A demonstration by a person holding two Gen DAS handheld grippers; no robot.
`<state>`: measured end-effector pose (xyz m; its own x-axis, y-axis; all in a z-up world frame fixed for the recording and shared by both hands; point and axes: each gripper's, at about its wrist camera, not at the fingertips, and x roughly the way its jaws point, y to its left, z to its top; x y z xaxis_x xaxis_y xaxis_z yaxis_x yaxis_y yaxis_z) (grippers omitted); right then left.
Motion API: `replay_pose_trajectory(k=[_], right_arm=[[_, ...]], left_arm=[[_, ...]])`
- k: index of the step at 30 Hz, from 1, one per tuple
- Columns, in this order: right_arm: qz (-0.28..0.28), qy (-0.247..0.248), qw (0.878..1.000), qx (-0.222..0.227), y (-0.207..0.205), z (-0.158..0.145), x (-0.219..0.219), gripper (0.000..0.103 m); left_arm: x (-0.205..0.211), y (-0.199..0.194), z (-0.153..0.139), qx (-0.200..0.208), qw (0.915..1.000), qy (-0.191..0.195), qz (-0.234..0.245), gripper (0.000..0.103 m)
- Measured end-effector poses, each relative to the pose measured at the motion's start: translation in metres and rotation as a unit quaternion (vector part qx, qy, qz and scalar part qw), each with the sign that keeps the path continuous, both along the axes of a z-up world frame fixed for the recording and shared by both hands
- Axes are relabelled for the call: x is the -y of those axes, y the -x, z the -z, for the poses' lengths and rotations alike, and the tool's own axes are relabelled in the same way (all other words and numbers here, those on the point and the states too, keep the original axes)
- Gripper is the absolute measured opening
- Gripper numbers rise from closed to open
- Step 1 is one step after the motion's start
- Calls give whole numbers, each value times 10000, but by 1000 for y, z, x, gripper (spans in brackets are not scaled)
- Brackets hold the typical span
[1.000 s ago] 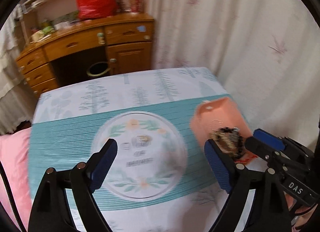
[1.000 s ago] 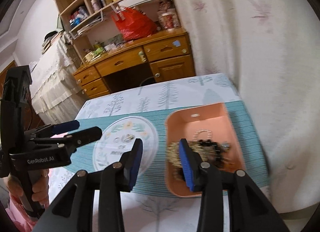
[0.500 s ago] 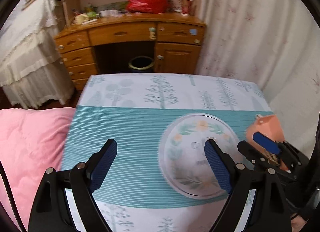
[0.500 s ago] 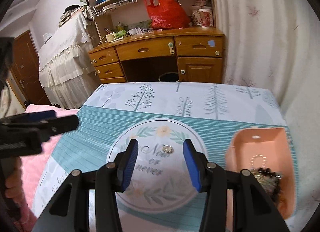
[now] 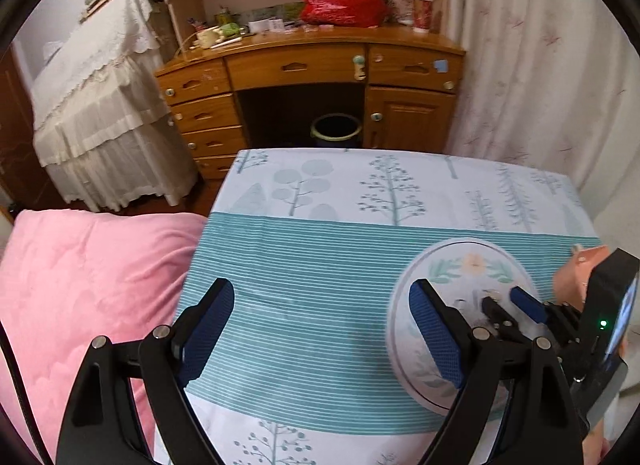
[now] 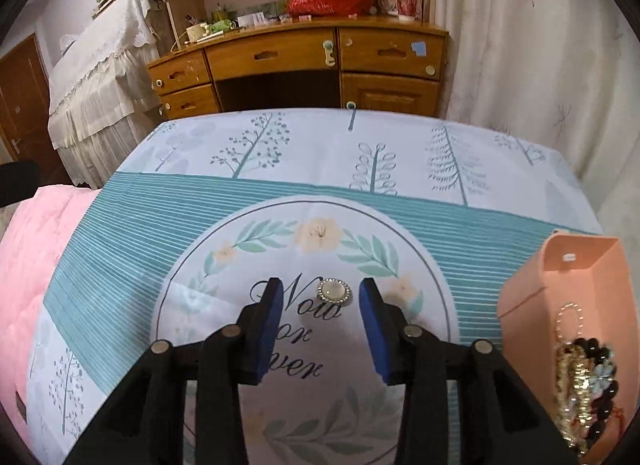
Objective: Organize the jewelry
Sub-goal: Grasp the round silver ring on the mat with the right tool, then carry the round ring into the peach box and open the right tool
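1. The right gripper [image 6: 320, 297] hangs low over the middle of the table [image 6: 320, 145], its jaws spread, with a round brooch [image 6: 334, 292] lying on the cloth between the blue pads [image 6: 270, 329], closer to the right one.
2. The left gripper [image 5: 320, 329] is held wide open above the striped band toward the table's left edge, carrying nothing.
3. A pink tray [image 6: 576, 265] sits at the right edge, with beads and chains [image 6: 584, 377] heaped at its near end.
4. The step in hand looks like picking up the brooch for the tray.
5. To do it well, the gripper should shift slightly right to centre the brooch, drop until the pad tips meet the cloth, then close slowly on its rim.
6. The piece is flat and probably slick; a fast pinch could flick it away or bunch the cloth.
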<state>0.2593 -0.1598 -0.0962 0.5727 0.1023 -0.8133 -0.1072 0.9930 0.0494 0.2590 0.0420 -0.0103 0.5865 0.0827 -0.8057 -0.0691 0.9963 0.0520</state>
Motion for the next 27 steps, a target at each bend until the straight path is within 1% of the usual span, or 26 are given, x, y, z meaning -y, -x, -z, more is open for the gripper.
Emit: replay_pose_trajectory(k=[2,4,6,7,8,13,17,19,22,25,27], right_arm=[[40,99,9999,-12,-2,5,-1,36],[8,144,9999,-60,-4,9,-2,32],[-1,270,9996,21,-5,10,-4,25],[-15,310,9995,10,-5,11,-5,24],[-27,348,9994,43,-5,12,-6,20],[-83,484,9988,47,-5,12,-9,19],[-91,452,9989,-29,-5,10,-7,18],[-78,429,9990,-22,-4,6,-5,19],[-117,240,9996,-29,-1,-7,-3,19],[-205,301,9991,209,9,-27,-3,19],[-231,241,9988,372,14,-43,1,19]], left_arm=[[-2,-3,3,-63,10000,16,-17,88],[-6,-4,5,-96,9999,89,-65,88],[-10,-5,6,-110,9998,115,-116,88],[-12,-5,6,-118,9998,117,-137,88],[-13,-5,7,-124,9997,120,-153,88],[-16,-6,8,-163,9996,141,-195,88],[-14,-7,9,-188,9996,130,-182,88],[-15,-7,9,-175,9996,142,-169,88],[-15,-6,8,-167,9997,127,-158,88],[-14,-5,8,-168,9997,104,-143,88],[-11,-5,8,-161,9998,25,-140,88]])
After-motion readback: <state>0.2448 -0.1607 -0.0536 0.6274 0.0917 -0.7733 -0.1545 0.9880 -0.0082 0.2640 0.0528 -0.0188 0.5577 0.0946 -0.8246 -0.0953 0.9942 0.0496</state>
